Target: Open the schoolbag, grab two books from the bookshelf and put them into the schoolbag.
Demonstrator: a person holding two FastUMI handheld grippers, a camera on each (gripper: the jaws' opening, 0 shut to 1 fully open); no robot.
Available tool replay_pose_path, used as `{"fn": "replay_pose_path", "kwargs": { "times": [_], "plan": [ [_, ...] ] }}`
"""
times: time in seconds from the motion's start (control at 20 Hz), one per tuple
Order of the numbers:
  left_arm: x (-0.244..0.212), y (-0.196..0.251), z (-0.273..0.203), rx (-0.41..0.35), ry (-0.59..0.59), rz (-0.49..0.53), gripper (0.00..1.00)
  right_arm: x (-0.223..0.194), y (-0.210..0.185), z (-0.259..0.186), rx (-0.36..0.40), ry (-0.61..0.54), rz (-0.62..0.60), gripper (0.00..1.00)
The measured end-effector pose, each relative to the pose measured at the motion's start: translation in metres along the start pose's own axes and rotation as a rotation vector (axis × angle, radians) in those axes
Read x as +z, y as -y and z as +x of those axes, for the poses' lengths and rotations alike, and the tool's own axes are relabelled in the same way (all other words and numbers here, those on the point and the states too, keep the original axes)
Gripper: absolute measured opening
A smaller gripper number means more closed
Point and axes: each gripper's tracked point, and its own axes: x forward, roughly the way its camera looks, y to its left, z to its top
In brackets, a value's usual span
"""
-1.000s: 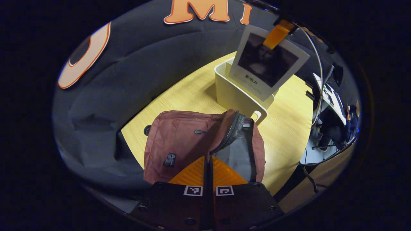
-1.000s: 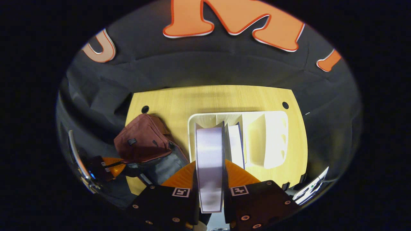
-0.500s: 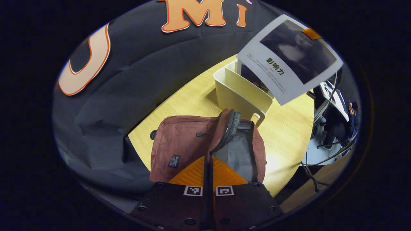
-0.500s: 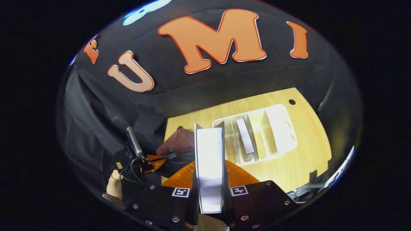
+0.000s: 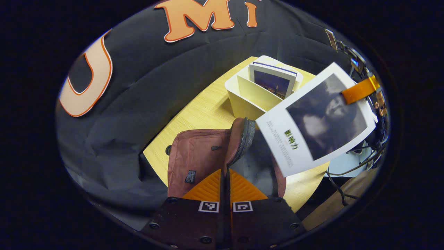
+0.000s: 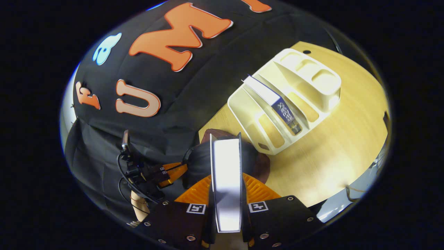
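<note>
Holding a book [image 6: 226, 180] clamped in my right gripper [image 6: 227, 194] above the open schoolbag [image 5: 204, 156], left gripper [image 5: 224, 184] pinching its rim.

I have lifted the book [image 6: 227, 180] clear of the bookshelf [image 6: 277, 114] with my right gripper [image 6: 227, 189] and swung it across, so it now hangs over the schoolbag [image 5: 208, 156]'s open mouth. Seen from my left gripper [image 5: 224, 180], its cover has come down from over the shelf to just above the bag opening.
</note>
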Motion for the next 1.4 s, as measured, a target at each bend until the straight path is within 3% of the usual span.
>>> {"fn": "replay_pose_path", "kwargs": {
  "times": [0.35, 0.75, 1.25, 1.4],
  "plan": [
    [0.013, 0.01, -0.006, 0.012, -0.003, 0.024, 0.0, -0.039, 0.021, 0.098, 0.043, -0.005, 0.162, 0.3],
    [0.023, 0.02, 0.001, 0.016, -0.019, 0.044, 0.0, -0.052, 0.002, 0.168, 0.002, 0.032, 0.159, 0.3],
    [0.035, 0.022, -0.005, 0.032, -0.006, 0.076, 0.0, -0.062, -0.02, 0.212, -0.093, -0.024, 0.128, 0.3],
    [0.03, 0.02, -0.002, 0.033, -0.022, 0.064, 0.0, -0.065, -0.01, 0.207, -0.16, -0.043, 0.063, 0.45]
  ]
}}
